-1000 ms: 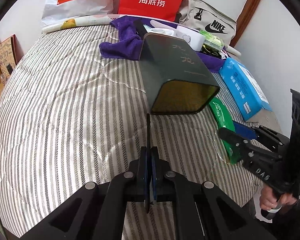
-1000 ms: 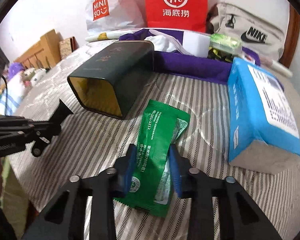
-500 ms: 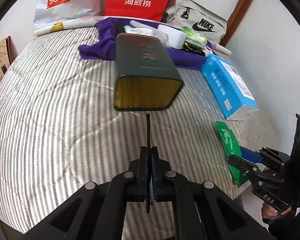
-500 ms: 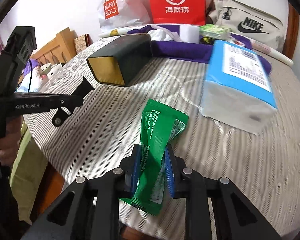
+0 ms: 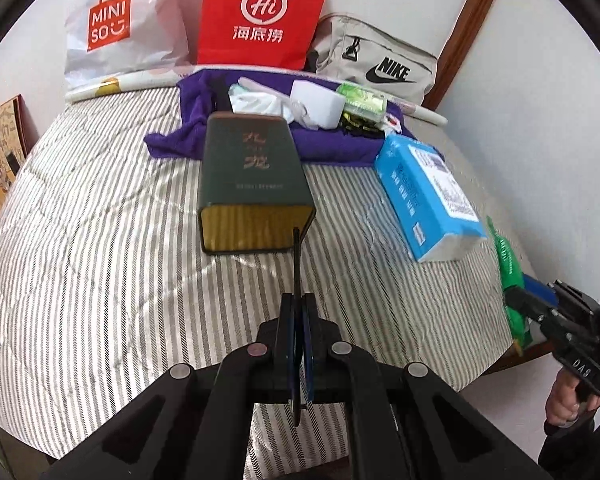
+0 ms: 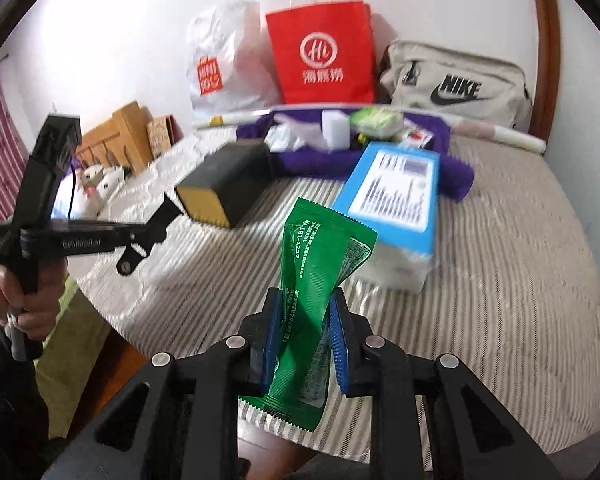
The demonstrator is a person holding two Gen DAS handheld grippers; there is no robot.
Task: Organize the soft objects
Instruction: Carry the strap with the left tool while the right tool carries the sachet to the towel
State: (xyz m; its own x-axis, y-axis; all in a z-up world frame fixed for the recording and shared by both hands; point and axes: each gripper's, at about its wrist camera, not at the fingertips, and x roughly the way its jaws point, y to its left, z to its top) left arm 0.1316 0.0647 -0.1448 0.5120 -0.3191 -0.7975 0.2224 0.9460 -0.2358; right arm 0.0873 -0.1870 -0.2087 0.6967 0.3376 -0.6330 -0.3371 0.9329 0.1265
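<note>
Right gripper (image 6: 305, 334) jaws pinch green packet (image 6: 320, 276) at mid-length, packet lifted clear of bed (image 6: 520, 280), both ends free beyond the pads. Left gripper (image 5: 298, 344) jaws pressed together, probably on thin dark strip. Risk: slick film slips out; limp end snags tin (image 6: 224, 184) ahead.

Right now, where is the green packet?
Clamped in the right gripper, the green packet is lifted over the bed's near edge, in front of the blue tissue pack.
</note>
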